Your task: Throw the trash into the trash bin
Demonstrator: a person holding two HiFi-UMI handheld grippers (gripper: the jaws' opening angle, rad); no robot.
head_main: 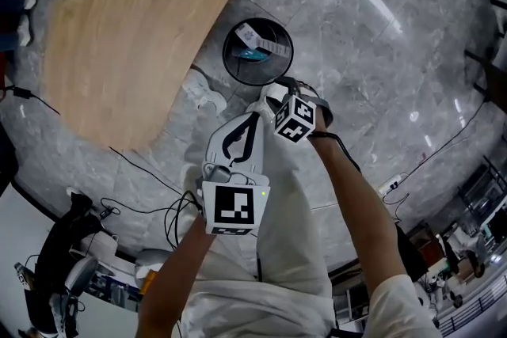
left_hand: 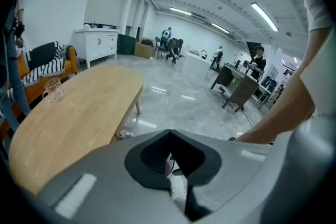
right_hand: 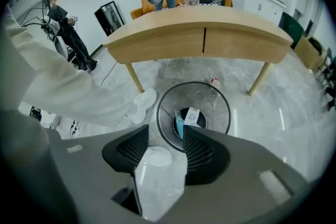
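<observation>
Status: trash (right_hand: 190, 117) is in the bin (right_hand: 218, 113). A white slip and something blue lie at the bottom, clear of both grippers. The bin stands on the floor (head_main: 380, 75), just off the table's (head_main: 135, 28) curved edge.

Right gripper (right_hand: 166, 128): points steeply down, above the bin's near rim. Jaws about half open, nothing between the pads, only floor and bin visible through the gap.

Left gripper (left_hand: 169, 136): jaws closed tip to tip. Can't see anything pinched between them, reads as empty. It sits further back from the bin than the right one.

My read: drop step is done for this piece and both grippers are free.

One small crumpled scrap (right_hand: 214, 81) lies on the floor under the table, just past the bin's far side, near a table leg. It could be more trash, too small to be sure.

If so, next move: reach past the bin with the open right gripper, go low, close on the scrap, lift, then carry it back over the rim before opening. Watch the table leg and the light mesh bin, which a knock could tip.
</observation>
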